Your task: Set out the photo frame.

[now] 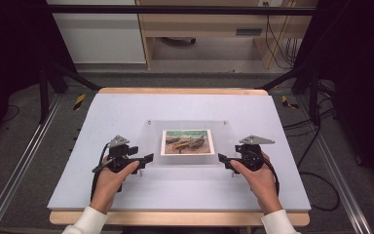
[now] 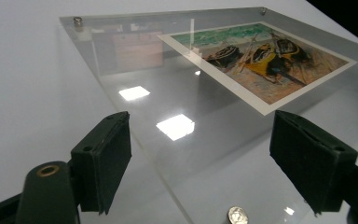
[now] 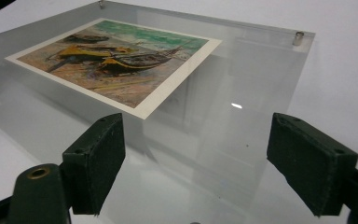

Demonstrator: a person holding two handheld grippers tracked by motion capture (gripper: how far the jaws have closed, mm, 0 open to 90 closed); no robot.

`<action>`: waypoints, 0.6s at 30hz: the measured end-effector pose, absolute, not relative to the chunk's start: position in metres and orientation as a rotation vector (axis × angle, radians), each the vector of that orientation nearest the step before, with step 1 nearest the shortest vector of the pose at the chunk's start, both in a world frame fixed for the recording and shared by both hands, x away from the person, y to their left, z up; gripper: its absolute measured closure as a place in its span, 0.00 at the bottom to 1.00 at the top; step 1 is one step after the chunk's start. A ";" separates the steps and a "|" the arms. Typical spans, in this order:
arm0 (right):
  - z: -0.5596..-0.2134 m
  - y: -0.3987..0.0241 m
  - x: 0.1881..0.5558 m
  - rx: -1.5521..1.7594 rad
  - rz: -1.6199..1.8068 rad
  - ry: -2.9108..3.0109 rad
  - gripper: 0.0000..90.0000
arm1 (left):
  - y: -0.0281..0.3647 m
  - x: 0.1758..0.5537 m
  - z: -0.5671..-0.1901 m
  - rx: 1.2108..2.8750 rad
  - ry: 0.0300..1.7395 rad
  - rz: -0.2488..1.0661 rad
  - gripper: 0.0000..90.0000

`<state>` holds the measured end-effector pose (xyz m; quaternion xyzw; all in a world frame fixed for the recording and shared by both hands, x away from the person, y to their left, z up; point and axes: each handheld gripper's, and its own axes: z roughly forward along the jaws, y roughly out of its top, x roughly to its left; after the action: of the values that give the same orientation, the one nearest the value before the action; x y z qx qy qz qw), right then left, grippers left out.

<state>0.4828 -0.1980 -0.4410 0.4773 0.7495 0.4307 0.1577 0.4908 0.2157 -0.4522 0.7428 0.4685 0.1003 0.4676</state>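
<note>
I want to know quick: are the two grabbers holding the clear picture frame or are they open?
Left gripper: open, holding nothing, at the clear picture frame's left edge.
Right gripper: open, holding nothing, at its right edge.

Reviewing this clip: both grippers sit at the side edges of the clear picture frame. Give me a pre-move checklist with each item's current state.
1. Left gripper jaws open: ok.
2. Right gripper jaws open: ok.
3. Each gripper lined up with a side edge of the acrylic frame, left at the left edge, right at the right edge: ok.
4. Pads touching the frame: cannot tell; in both gripper views they stand apart, the panel showing between them.
5. Print lies flat inside the panel: ok.
6. Corner screws seated, for example the far one: ok for those in view; all four cannot tell.
</note>
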 end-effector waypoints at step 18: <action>-0.450 -0.204 0.488 1.516 1.310 2.147 0.16 | 0.219 0.498 -0.464 1.737 1.205 0.050 0.18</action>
<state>0.4877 -0.2044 -0.4504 0.5137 0.7272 0.4437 0.1024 0.4980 0.2191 -0.4641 0.7156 0.4964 0.0206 0.4910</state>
